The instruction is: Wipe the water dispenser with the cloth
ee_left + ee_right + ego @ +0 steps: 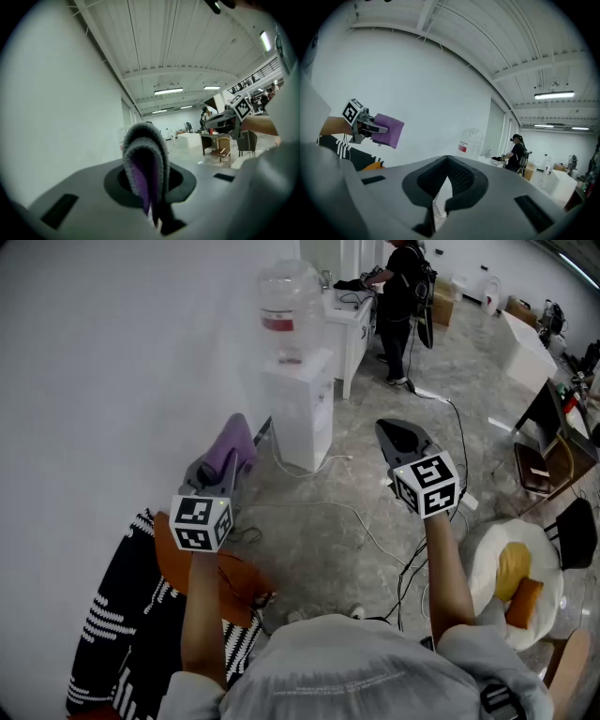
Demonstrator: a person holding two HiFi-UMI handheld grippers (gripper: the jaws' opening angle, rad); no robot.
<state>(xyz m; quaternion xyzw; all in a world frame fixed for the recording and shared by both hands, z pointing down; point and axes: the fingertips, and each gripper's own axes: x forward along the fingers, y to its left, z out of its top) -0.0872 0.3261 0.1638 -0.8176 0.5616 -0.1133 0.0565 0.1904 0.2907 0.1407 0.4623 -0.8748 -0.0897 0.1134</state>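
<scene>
A white water dispenser (298,407) stands against the wall ahead of me, with a clear bottle (286,306) on top. My left gripper (221,471) is shut on a folded purple cloth (232,444), held up about a metre short of the dispenser. In the left gripper view the cloth (145,159) fills the jaws and hides the fingertips. My right gripper (401,432) hovers to the right of the dispenser, shut and holding nothing. In the right gripper view its jaws (446,185) meet at the tip, with the bottle (469,143) ahead and the cloth (388,130) at left.
Cables (375,540) trail over the floor between me and the dispenser. A person (401,292) stands at a white counter (349,320) behind it. At right are a round white table (487,559) with yellow items and a chair (539,470). Striped fabric (122,634) lies at lower left.
</scene>
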